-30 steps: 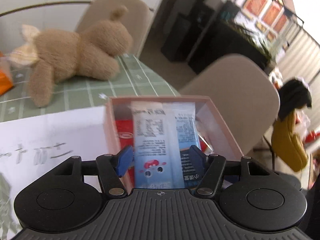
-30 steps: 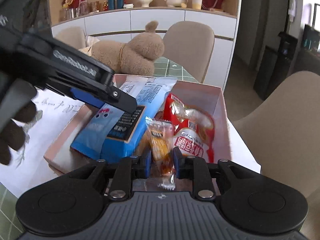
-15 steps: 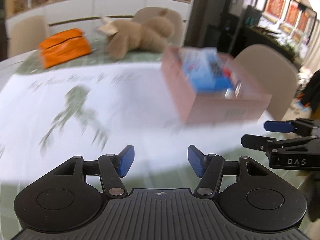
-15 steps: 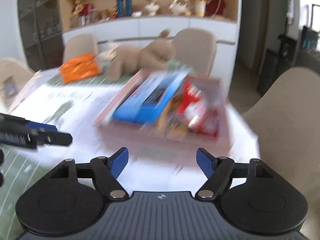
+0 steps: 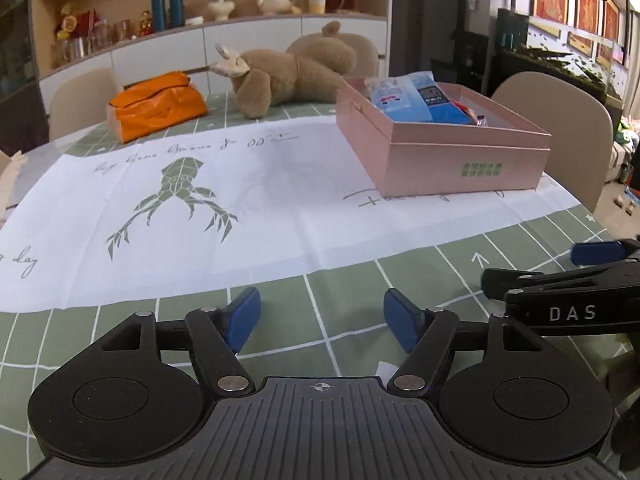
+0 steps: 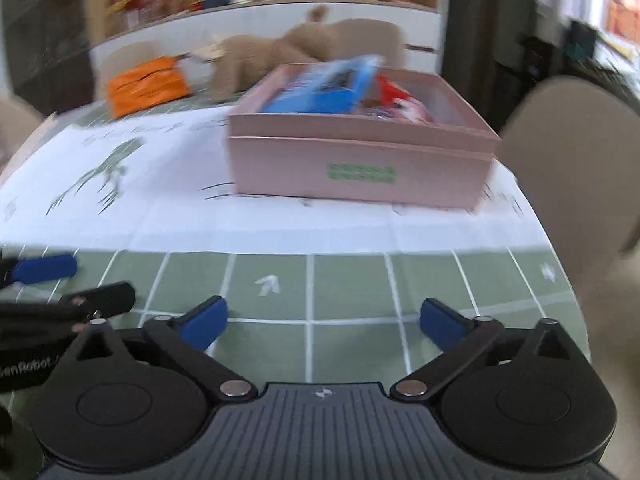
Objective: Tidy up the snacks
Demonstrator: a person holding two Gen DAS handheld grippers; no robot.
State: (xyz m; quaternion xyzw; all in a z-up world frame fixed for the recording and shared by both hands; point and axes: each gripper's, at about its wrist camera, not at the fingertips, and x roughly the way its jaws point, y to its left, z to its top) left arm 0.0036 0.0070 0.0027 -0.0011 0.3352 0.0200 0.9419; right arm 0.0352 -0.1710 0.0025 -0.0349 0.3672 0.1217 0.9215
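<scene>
Both tools hang low over the green grid-patterned tabletop (image 5: 360, 280), well short of the pink rectangular cardboard box (image 5: 440, 160) at the upper right of the left view. The left tool (image 5: 322, 320) has its blue pads spreading with only bare cloth between them; the right tool (image 6: 322, 322) is also opening wide and carries nothing. The snacks sit inside the box: blue foil packets (image 5: 416, 98) leaning on its far wall, red packets (image 6: 400, 106) beside them. No loose snack shows on the white printed paper sheet (image 5: 200, 208), so the sorting looks done, the tools held clear.
</scene>
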